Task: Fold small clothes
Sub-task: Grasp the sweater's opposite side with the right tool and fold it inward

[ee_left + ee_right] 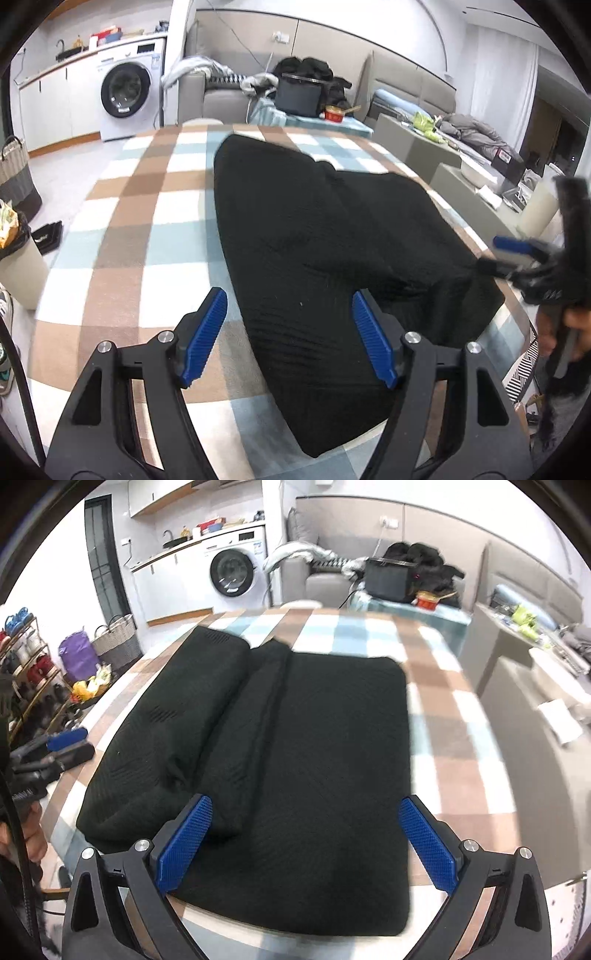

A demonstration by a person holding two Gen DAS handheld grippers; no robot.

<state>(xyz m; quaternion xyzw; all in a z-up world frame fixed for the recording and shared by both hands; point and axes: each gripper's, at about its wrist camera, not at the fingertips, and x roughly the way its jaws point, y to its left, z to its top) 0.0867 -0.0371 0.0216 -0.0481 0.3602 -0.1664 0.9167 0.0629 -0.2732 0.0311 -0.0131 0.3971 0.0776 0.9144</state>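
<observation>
A black knitted garment [314,229] lies partly folded on the checked tablecloth [147,221]. In the right wrist view the garment [332,738] shows a flat panel on the right, with a thicker folded part lying over its left side. My left gripper [288,299] hovers open above the near left edge of the garment, nothing pinched between its blue pads. My right gripper [304,805] is open too, over the near edge of the flat panel. Each gripper appears in the other's view: the right gripper [498,254] at the garment's right corner, the left gripper [79,746] beside its left edge.
The tablecloth [443,720] shows bare checks right of and beyond the garment. Behind the table stand a washing machine [125,92], a grey sofa [221,96] with piled clothes and a black box [299,96]. A woven basket [116,638] and shoe rack [29,657] are on the left.
</observation>
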